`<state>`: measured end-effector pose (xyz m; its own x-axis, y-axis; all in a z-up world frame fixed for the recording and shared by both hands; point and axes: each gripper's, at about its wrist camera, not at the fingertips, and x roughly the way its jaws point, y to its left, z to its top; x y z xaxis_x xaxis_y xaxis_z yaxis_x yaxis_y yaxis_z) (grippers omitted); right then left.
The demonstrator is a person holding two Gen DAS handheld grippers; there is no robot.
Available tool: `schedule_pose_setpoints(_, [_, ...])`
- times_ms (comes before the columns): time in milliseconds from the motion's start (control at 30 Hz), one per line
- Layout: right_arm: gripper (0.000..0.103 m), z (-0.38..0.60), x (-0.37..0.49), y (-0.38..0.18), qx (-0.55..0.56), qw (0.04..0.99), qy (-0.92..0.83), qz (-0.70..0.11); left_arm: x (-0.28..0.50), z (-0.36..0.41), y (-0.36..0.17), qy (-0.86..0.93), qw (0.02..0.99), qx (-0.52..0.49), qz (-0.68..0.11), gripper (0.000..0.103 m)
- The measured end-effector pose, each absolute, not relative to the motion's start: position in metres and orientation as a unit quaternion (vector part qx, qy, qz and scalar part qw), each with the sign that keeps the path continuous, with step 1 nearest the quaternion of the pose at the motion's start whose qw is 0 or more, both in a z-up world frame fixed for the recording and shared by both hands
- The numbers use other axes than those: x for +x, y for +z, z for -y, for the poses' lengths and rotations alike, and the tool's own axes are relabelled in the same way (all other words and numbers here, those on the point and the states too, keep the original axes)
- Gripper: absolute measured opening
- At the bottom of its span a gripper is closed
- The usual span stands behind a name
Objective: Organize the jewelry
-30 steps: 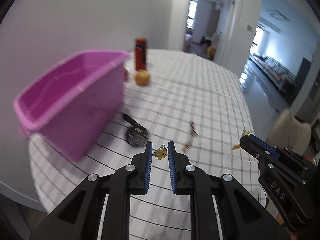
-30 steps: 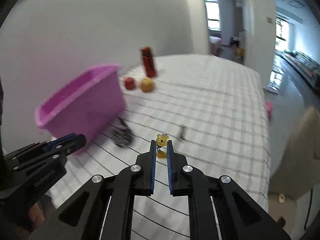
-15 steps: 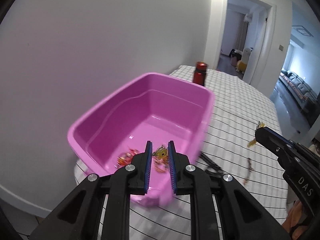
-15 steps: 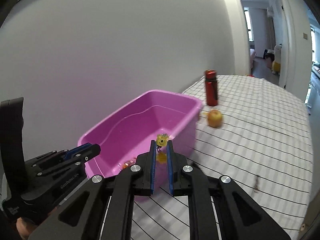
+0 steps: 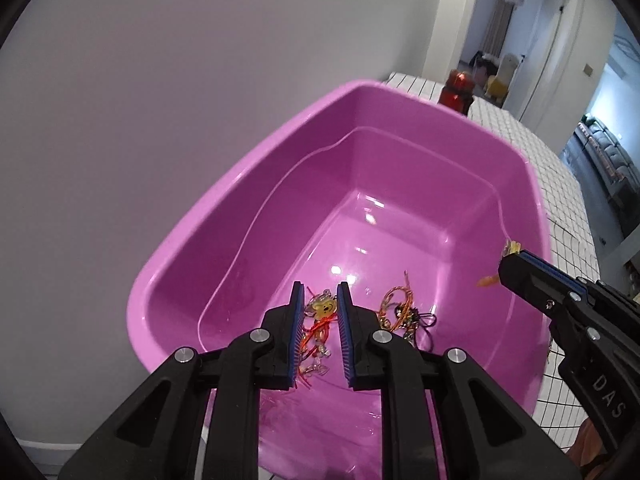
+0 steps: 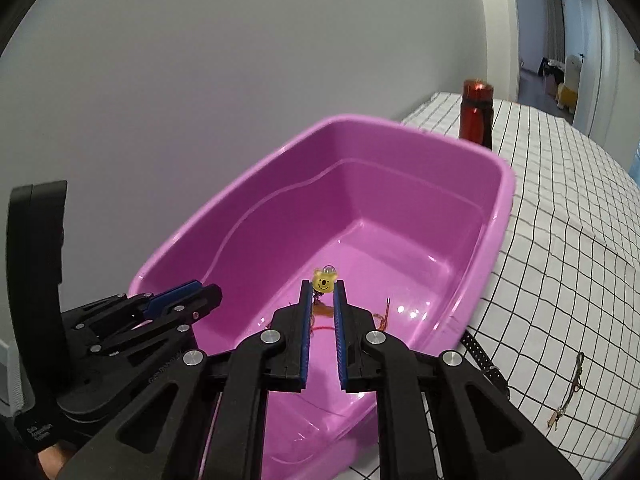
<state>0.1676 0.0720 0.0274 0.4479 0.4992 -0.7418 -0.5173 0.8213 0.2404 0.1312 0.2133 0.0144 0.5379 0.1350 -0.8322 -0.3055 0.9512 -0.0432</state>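
A pink plastic tub [image 5: 240, 184] fills both views, with a tangle of orange and red cord jewelry [image 5: 400, 312] on its floor. My left gripper [image 5: 319, 300] hangs over the tub's near end and its jaws are opening. A yellow bear charm [image 5: 322, 308] sits between them with a thin gap at each pad. My right gripper [image 6: 322, 286] is shut on another yellow bear charm [image 6: 323, 280], whose orange tassel [image 6: 322, 310] dangles over the tub [image 6: 504, 184]. In the left wrist view the right gripper [image 5: 506, 258] reaches in from the right. The left gripper [image 6: 212, 292] shows at the left of the right wrist view.
A red bottle [image 6: 476, 116] stands behind the tub on the checked tablecloth [image 6: 560, 240]. A black studded strap [image 6: 480, 356] and a thin chain [image 6: 574, 384] lie on the cloth right of the tub. A white wall is close behind; a doorway opens at the far right.
Both grippers swung left from over the tablecloth to above the inside of the pink tub, each carrying its charm. The left jaws now stand slightly wider around theirs.
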Motion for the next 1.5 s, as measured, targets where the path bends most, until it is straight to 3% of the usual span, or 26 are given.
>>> schedule_pose_setpoints(33, [0.010, -0.074, 0.171, 0.024, -0.016, 0.849, 0.296, -0.438, 0.133, -0.215, 0.011, 0.129, 0.869, -0.094, -0.469, 0.024])
schedule_pose_setpoints(67, [0.010, -0.076, 0.174, 0.020, -0.020, 0.847, 0.294, -0.443, 0.134, -0.216, 0.008, 0.131, 0.866, -0.095, -0.474, 0.036])
schedule_pose_setpoints(100, [0.011, -0.079, 0.176, 0.018, -0.022, 0.845, 0.293, -0.447, 0.133, -0.216, 0.007, 0.135, 0.864, -0.095, -0.477, 0.055])
schedule_pose_setpoints(133, [0.019, -0.082, 0.179, 0.016, -0.028, 0.842, 0.290, -0.453, 0.132, -0.217, 0.007, 0.141, 0.862, -0.098, -0.477, 0.065])
schedule_pose_setpoints(167, [0.031, -0.082, 0.181, 0.015, -0.032, 0.844, 0.287, -0.451, 0.130, -0.218, 0.007, 0.148, 0.862, -0.102, -0.473, 0.071])
schedule_pose_setpoints(233, [0.036, -0.078, 0.179, 0.017, -0.035, 0.850, 0.282, -0.444, 0.128, -0.219, 0.009, 0.155, 0.861, -0.103, -0.473, 0.072])
schedule_pose_setpoints(300, [0.038, -0.075, 0.181, 0.021, -0.035, 0.852, 0.279, -0.441, 0.127, -0.223, 0.010, 0.162, 0.861, -0.099, -0.472, 0.081])
schedule_pose_setpoints(667, [0.047, -0.069, 0.175, 0.025, -0.028, 0.852, 0.286, -0.439, 0.118, -0.228, 0.016, 0.185, 0.855, -0.097, -0.475, 0.082])
schedule_pose_setpoints(1500, [0.053, -0.051, 0.152, 0.039, -0.019, 0.863, 0.271, -0.427, 0.098, -0.216, 0.028, 0.173, 0.865, -0.089, -0.463, 0.083])
